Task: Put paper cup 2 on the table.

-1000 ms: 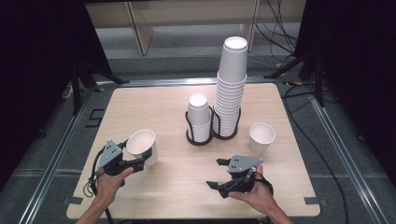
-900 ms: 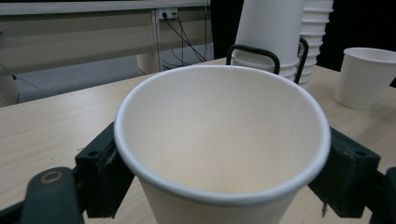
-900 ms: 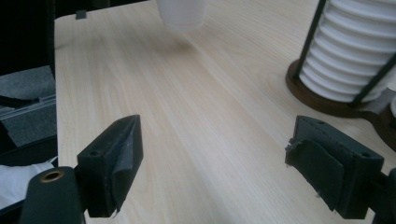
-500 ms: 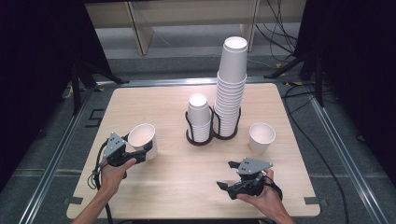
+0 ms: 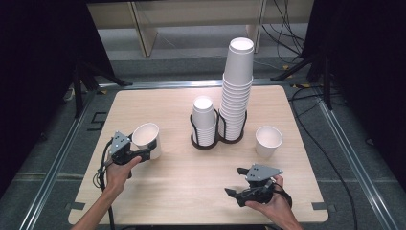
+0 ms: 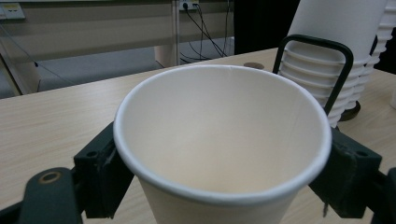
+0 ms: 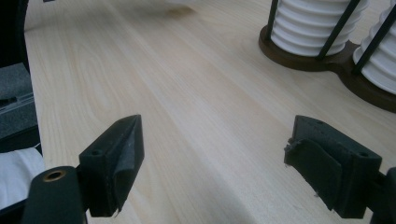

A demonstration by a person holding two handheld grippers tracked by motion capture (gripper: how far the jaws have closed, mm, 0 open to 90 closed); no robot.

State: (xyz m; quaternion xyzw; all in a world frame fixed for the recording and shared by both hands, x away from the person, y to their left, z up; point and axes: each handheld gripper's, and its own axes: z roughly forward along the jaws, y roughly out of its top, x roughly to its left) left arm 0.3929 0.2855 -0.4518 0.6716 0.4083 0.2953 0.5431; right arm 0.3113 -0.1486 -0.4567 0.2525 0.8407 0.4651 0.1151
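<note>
Two cups matter here. High view: the left gripper (image 5: 143, 154) has carried its paper cup (image 5: 146, 139) nearer the table (image 5: 182, 191) edge, jaws easing – probably setting down. Left gripper view: pads touch the cup. Right gripper view: right gripper (image 7: 215, 163) gapes, empty.

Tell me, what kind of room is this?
Probably a lab or recording studio: a wooden table fenced by metal rails, black curtains around it, and loose cables on the floor.
</note>
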